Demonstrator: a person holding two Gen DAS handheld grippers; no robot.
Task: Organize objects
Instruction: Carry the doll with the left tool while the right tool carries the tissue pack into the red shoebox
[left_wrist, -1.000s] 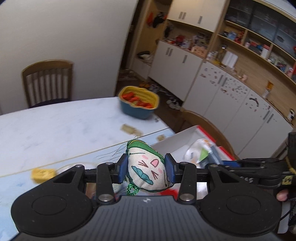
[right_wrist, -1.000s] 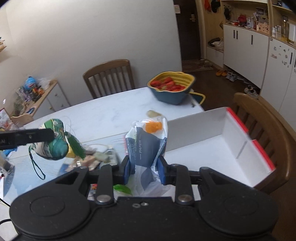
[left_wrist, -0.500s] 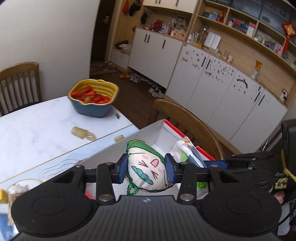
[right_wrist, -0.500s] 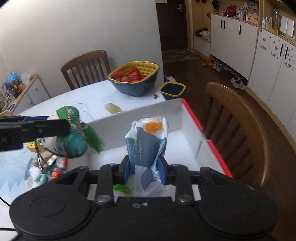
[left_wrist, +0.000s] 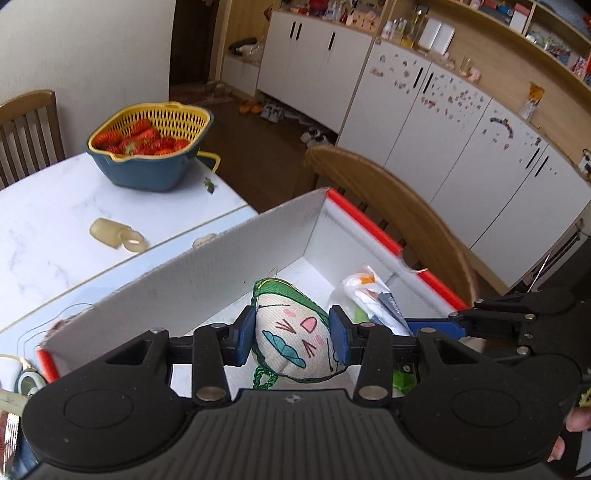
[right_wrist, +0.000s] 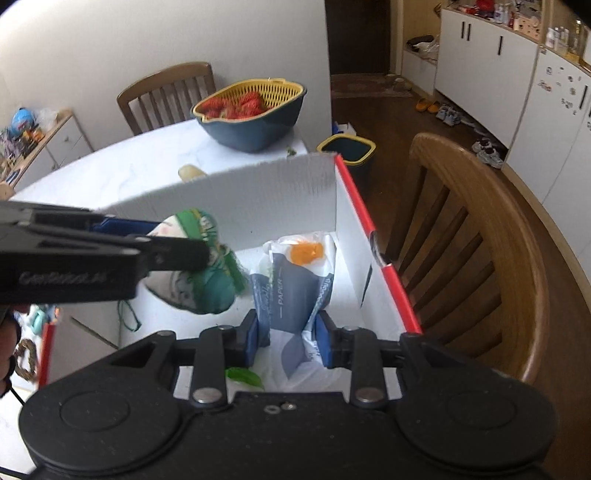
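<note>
Jaws clenched: left gripper (left_wrist: 291, 340) on pouch (left_wrist: 293, 341), right gripper (right_wrist: 289, 339) on packet (right_wrist: 295, 291), over box (right_wrist: 258, 192).

Left claw (left_wrist: 291, 341) gripping plush sachet (left_wrist: 291, 332), over white box (left_wrist: 207, 280)

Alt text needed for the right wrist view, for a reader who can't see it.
The right gripper holds a tissue packet over an open white box, while the left gripper holds a green fabric pouch beside it. A basket of strawberries sits on the table behind.

"PAPER" on tissue pack (right_wrist: 291, 291)
</note>
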